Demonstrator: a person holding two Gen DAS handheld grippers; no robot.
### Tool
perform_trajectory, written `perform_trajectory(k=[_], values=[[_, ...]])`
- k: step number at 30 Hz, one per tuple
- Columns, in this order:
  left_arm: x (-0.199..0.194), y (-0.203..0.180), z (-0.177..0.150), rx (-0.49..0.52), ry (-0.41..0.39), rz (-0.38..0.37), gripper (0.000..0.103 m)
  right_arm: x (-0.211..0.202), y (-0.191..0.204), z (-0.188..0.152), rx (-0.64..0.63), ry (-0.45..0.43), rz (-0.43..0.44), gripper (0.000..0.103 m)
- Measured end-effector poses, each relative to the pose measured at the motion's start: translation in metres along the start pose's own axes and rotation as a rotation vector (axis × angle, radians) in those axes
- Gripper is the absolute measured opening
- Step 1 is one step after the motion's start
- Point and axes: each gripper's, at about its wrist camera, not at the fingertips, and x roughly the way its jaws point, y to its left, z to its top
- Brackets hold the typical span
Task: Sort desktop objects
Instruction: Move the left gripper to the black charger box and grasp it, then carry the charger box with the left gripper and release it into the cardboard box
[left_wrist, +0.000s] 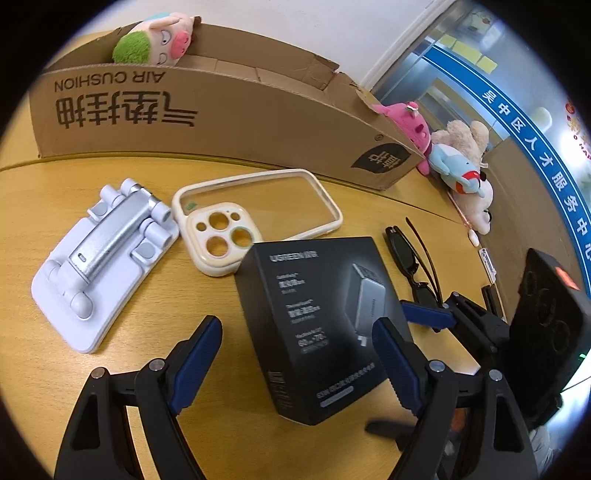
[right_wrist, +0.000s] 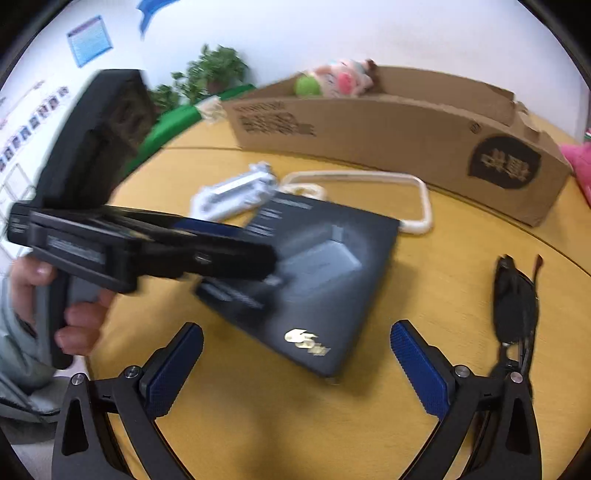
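A black UGREEN charger box (left_wrist: 317, 325) lies on the wooden table (left_wrist: 207, 417), also in the right wrist view (right_wrist: 321, 280). My left gripper (left_wrist: 295, 354) is open with its blue pads either side of the box, not touching it. My right gripper (right_wrist: 295, 365) is open and empty just in front of the box. A cream phone case (left_wrist: 255, 221), a white folding phone stand (left_wrist: 107, 258) and black sunglasses (left_wrist: 413, 266) lie around the box. The sunglasses show beside my right finger (right_wrist: 515, 299).
A long cardboard box (left_wrist: 207, 114) stands at the back with a plush pig (left_wrist: 162, 37) inside. More plush toys (left_wrist: 458, 162) lie at its right end. In the right wrist view the left gripper tool (right_wrist: 122, 240) crosses the left side.
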Motion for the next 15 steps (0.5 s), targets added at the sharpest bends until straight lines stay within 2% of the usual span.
perform_trajectory(k=[6,10,15], values=[[0.013,-0.005,-0.002,0.010,0.043,-0.085,0.067,0.014,0.008,0.004,-0.038,0.014,-0.067,0.103],[0.010,-0.010,-0.003,0.031,0.025,-0.063,0.065,0.015,0.014,0.002,-0.022,0.002,-0.089,0.102],[-0.017,-0.023,0.008,0.075,-0.059,-0.076,0.064,-0.013,0.024,0.013,-0.036,-0.105,-0.120,0.101]])
